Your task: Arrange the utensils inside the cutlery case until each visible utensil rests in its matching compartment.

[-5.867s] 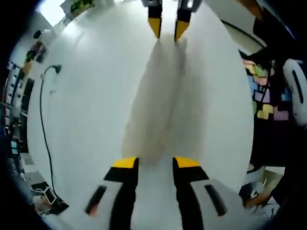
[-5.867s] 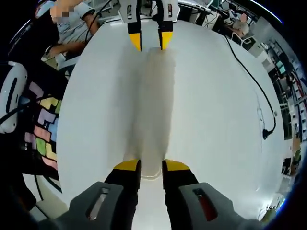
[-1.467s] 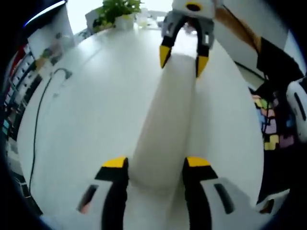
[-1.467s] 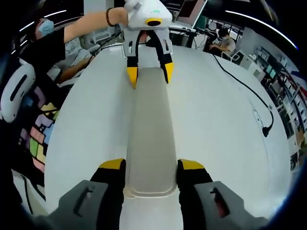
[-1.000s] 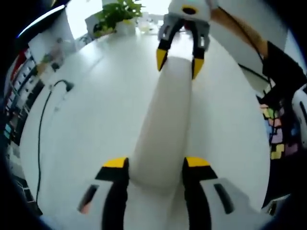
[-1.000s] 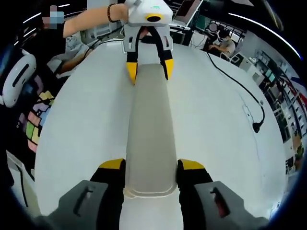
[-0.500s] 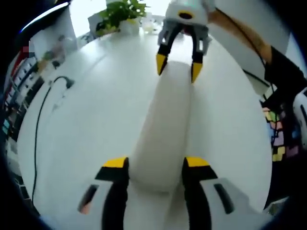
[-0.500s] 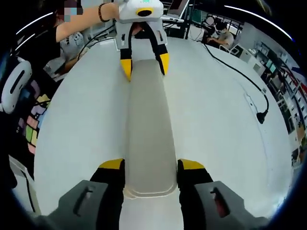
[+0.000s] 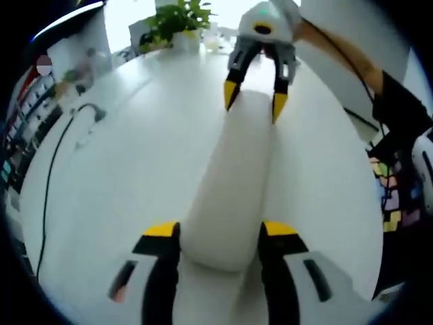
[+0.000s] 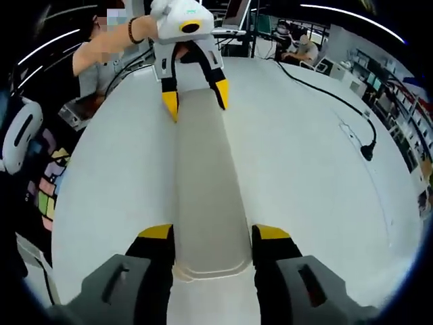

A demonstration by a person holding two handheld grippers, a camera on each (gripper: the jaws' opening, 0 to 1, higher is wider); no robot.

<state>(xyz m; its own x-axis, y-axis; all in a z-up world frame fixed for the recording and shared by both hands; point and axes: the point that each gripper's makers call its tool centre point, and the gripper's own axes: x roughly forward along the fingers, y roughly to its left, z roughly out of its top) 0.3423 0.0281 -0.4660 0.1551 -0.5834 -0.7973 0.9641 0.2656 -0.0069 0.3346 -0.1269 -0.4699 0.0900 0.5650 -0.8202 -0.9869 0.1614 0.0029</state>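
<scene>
White case (image 9: 233,183) held at both ends, over table (image 9: 122,169).
Left gripper (image 9: 220,230) and right gripper (image 10: 213,233): jaws clamped on case ends.

A white table (image 9: 135,169) spreads across both views. In the left gripper view, a green potted plant (image 9: 177,20) stands at its far edge, and a black cable (image 9: 51,183) trails along the table's left side. At the right, a colourful patchwork of blocks (image 9: 396,196) shows beyond the table edge. In the right gripper view, a black cable with a plug (image 10: 365,150) runs over the table's right part; a person's forearm with a dark wristband (image 10: 130,30) reaches in at the far left, and seated people (image 10: 291,37) appear in the far background.
</scene>
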